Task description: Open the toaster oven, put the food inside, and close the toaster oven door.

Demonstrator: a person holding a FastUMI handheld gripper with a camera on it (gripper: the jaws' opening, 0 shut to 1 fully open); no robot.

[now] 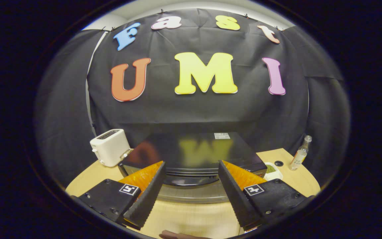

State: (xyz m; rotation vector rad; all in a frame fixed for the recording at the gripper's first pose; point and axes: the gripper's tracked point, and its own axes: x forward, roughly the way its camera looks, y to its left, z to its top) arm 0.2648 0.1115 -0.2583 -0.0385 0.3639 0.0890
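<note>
Two fingers spread wide frame the toaster oven (194,156), a black glossy box sitting on the wooden table (191,219) straight ahead, its shiny top mirroring the booth wall. The door looks shut: along the upper front edge runs a dark curved handle bar (191,181), and below it the glass door face (191,196) slopes down toward the table, seen steeply from above. The gripper (191,196) holds nothing; its jaws stand far apart, with the handle just ahead of the ribbed fingertips (146,202) and between them in line. The step in hand seems to be the opening of the door. To do it well, I would lower the gripper and bring it forward until the bar lies between the pads, close on it squarely near its middle so the pull does not twist, then draw back and down in an arc, following the hinge that probably sits at the door's lower edge. Pulling straight out could drag the whole oven across the table. Just beside the oven on one side sits a small white dish (272,171) with something green in it, possibly the food, though it is too small to be sure. Beyond that, near the table's edge, stand a small clear bottle (300,154) and a dark round spot I cannot identify. On the opposite side a white toaster (109,147) stands close against the oven's corner, so the swing should stay central.
</note>
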